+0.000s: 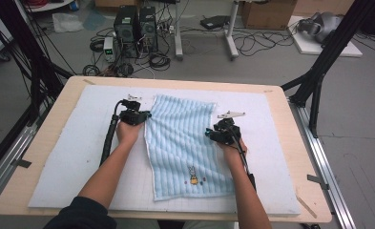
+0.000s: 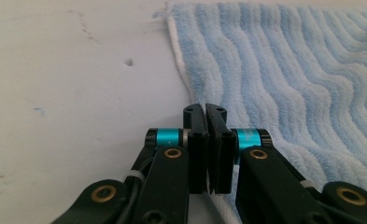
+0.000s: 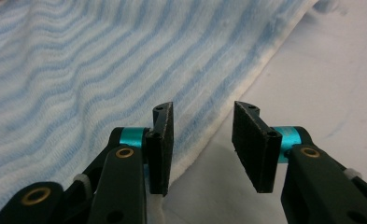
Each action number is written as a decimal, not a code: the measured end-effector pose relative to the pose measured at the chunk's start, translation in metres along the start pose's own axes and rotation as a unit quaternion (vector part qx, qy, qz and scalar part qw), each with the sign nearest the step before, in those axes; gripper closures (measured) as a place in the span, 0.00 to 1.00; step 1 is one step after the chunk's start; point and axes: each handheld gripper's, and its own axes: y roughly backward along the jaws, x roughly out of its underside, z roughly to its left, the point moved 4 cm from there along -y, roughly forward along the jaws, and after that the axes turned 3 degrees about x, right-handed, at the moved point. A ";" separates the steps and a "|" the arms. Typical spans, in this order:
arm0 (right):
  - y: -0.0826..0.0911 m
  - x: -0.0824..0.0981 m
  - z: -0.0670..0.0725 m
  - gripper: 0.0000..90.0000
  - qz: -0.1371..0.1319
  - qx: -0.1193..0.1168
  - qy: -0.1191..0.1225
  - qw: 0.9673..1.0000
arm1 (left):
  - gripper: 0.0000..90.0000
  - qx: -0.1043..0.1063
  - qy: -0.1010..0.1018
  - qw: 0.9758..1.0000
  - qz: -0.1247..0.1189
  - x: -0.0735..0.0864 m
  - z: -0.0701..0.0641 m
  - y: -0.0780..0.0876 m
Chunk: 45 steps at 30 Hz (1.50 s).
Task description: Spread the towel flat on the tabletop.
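Note:
A light blue striped towel (image 1: 185,143) lies flat on the white mat, with a small rabbit picture near its front hem. My left gripper (image 1: 147,115) is at the towel's left edge. In the left gripper view its jaws (image 2: 205,108) are shut, and the towel's (image 2: 288,70) white hem runs in between them. My right gripper (image 1: 208,133) is at the towel's right edge. In the right gripper view it (image 3: 204,109) stands open, its left pad (image 3: 165,140) over the towel's (image 3: 78,60) hem and its right pad over bare mat.
The white mat (image 1: 80,143) covers most of the wooden table (image 1: 46,138), with bare mat on both sides of the towel. Computer cases (image 1: 135,26), cables and boxes stand on the floor beyond the table's far edge. Black frame legs (image 1: 318,71) rise at the right.

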 end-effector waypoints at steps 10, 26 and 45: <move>-0.010 -0.006 0.001 0.96 0.006 0.033 0.045 0.998 | 0.54 0.028 0.009 1.000 -0.006 0.003 -0.003 0.010; 0.009 -0.010 -0.009 0.69 -0.028 0.085 0.021 0.996 | 0.47 0.072 -0.019 0.996 -0.048 0.026 -0.014 0.055; 0.049 0.047 0.024 0.63 0.013 -0.002 0.022 1.000 | 0.97 0.085 -0.045 0.995 0.031 0.064 -0.052 0.069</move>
